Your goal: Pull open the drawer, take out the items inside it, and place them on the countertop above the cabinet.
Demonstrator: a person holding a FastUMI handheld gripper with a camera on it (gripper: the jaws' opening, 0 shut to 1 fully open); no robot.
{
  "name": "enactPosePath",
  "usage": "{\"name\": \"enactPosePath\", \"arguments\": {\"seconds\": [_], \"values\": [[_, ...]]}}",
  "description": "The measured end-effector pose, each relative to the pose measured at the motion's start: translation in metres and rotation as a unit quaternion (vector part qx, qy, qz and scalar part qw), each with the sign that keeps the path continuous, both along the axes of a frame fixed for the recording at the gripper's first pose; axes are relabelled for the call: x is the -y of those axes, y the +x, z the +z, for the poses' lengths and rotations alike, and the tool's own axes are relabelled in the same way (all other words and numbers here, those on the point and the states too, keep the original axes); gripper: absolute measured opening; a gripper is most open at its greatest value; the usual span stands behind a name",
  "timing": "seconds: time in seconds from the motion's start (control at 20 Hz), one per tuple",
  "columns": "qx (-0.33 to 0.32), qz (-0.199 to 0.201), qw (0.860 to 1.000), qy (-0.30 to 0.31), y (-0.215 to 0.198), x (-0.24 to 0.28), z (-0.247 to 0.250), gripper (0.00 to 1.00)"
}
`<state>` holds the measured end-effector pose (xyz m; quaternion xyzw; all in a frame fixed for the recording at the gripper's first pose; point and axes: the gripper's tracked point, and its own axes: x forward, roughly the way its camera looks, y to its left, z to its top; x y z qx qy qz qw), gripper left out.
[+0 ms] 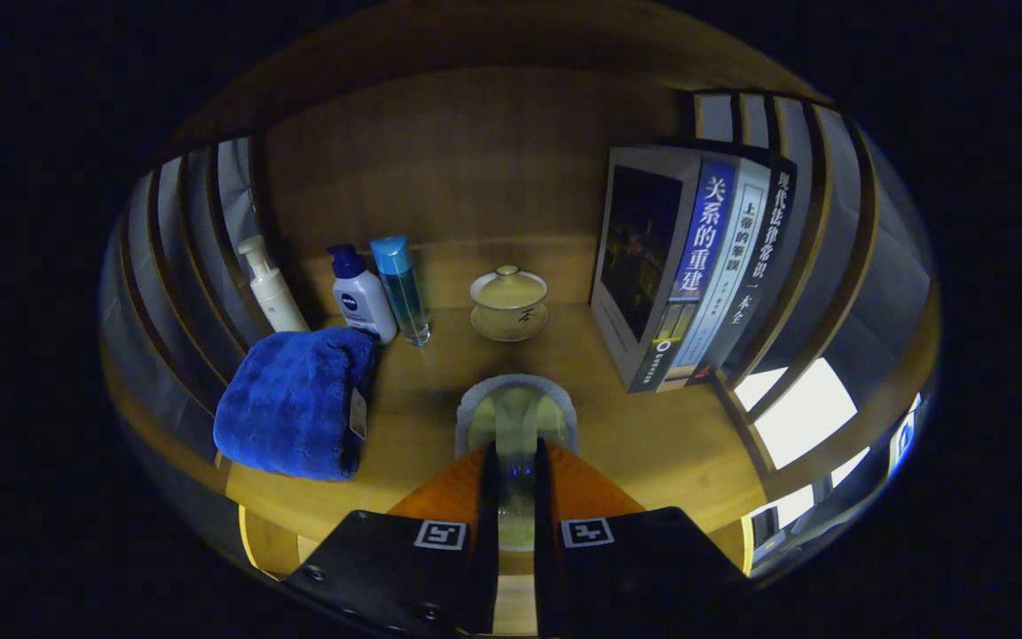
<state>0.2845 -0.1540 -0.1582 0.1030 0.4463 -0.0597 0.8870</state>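
Slatted side, left (183,240): pale slats in wooden rails close off the shelf's left end, with the bottles standing just in front of them.
Pump bottle (273,288): a cream bottle with a pump head stands upright at the far left of the countertop, close to the slats.
Blue towel (294,399): a folded plush towel lies in front of the bottles, near the front edge, with a small tag hanging at its right side.
White bottle (360,297): a squat white bottle with a dark blue cap stands upright just behind the towel's right corner.
Clear blue bottle (402,288): a slim see-through bottle with a light blue cap stands just beside the white one, on its right.
Countertop (653,435): a light wooden surface bearing everything here, backed by a plain wooden panel.
Lidded cup (509,303): a pale ceramic cup with its lid on sits near the back, beyond the fingers and well apart from them.
Glass cup (517,424): a clear drinking glass with a greenish tint is held between the fingers, low over the countertop; whether its base touches the wood cannot be told.
Gripper (515,466): its fingers are drawn close together, one pressed to each side of the glass.
Books (697,266): several volumes stand upright together right of the lidded cup, spines facing forward.
Slatted side, right (821,231): matching slats stand just behind and beside the books.
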Motion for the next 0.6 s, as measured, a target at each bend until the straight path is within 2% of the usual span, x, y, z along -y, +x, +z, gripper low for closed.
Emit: {"name": "enactPosePath", "arguments": {"seconds": [0.55, 0.6], "values": [[-0.023, -0.003, 1.000, 0.000, 0.008, 0.003, -0.025, 0.26], [-0.018, -0.001, 1.000, -0.002, 0.009, 0.002, -0.026, 0.30]]}}
